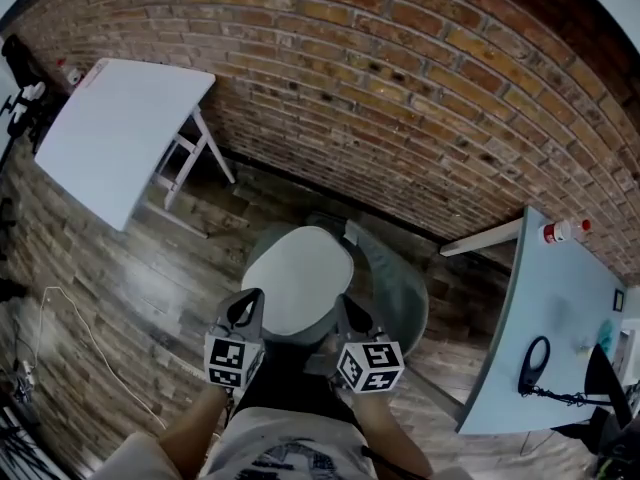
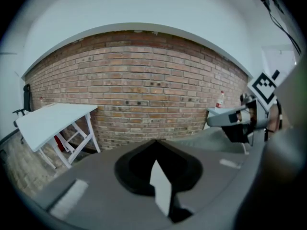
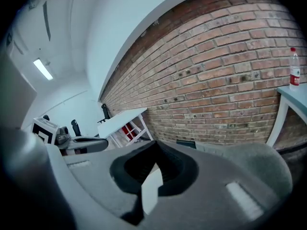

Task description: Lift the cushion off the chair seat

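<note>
A white cushion point(image 1: 298, 280) lies on the seat of a rounded grey-green chair point(image 1: 400, 293) straight below me in the head view. My left gripper point(image 1: 250, 300) hangs at the cushion's near left edge and my right gripper point(image 1: 345, 305) at its near right edge, each with a marker cube behind it. Whether either one touches the cushion cannot be told. In the left gripper view the left gripper's point(image 2: 154, 141) jaws meet at the tips with nothing gripped. The right gripper's point(image 3: 154, 142) jaws look the same in the right gripper view. Only a white sliver shows in the gap behind each pair of tips.
A brick wall point(image 1: 400, 98) runs behind the chair. A white folding table point(image 1: 120, 133) stands at the left. A pale blue table point(image 1: 560, 308) at the right carries a bottle point(image 1: 565, 231) and black tools point(image 1: 535, 363). A white cable point(image 1: 70, 318) trails over the wooden floor.
</note>
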`<control>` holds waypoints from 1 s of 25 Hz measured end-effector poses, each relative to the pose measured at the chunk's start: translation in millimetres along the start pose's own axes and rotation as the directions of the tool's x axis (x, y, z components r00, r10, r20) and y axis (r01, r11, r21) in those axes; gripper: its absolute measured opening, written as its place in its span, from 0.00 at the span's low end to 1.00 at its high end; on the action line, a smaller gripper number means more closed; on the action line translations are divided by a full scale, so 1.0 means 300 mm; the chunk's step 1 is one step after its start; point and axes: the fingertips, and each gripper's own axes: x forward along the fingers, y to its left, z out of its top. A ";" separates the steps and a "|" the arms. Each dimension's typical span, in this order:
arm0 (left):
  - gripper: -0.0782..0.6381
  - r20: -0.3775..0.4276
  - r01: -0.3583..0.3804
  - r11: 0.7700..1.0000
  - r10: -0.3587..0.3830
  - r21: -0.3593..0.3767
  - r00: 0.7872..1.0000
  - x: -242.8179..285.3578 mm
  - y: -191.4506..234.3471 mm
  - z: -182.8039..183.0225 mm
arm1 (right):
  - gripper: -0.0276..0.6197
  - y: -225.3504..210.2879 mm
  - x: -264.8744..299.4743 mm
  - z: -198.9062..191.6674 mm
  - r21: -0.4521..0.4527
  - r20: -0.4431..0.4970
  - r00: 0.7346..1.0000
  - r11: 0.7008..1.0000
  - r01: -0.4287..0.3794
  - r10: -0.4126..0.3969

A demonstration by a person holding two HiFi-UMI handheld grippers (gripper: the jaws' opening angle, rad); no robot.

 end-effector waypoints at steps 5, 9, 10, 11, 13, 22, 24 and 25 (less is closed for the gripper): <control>0.10 -0.032 0.034 0.999 -0.033 0.030 0.999 0.146 0.097 -0.079 | 0.04 -0.077 0.154 -0.057 0.025 -0.019 0.997 0.997 0.078 -0.077; 0.10 -0.063 0.058 0.998 -0.055 0.035 0.996 0.264 0.139 -0.169 | 0.04 -0.163 0.249 -0.114 0.026 -0.027 0.992 0.992 0.124 -0.124; 0.10 -0.071 0.059 0.998 -0.056 0.032 0.996 0.289 0.150 -0.195 | 0.04 -0.185 0.275 -0.133 0.020 -0.031 0.991 0.991 0.134 -0.134; 0.10 -0.081 0.058 0.998 -0.055 0.028 0.995 0.312 0.161 -0.223 | 0.04 -0.205 0.300 -0.154 0.016 -0.035 0.989 0.990 0.142 -0.142; 0.10 -0.100 0.055 0.998 -0.053 0.018 0.994 0.356 0.180 -0.281 | 0.04 -0.241 0.347 -0.195 0.025 -0.042 0.988 0.988 0.152 -0.151; 0.10 -0.138 0.063 0.998 -0.060 0.012 0.989 0.525 0.219 -0.489 | 0.04 -0.344 0.504 -0.381 0.048 -0.065 0.983 0.984 0.173 -0.170; 0.09 -0.140 0.066 0.998 -0.063 0.010 0.988 0.556 0.220 -0.520 | 0.04 -0.359 0.531 -0.423 0.050 -0.073 0.983 0.984 0.174 -0.170; 0.10 -0.142 0.066 0.998 -0.064 0.007 0.988 0.571 0.219 -0.536 | 0.04 -0.367 0.544 -0.445 0.050 -0.078 0.982 0.983 0.174 -0.170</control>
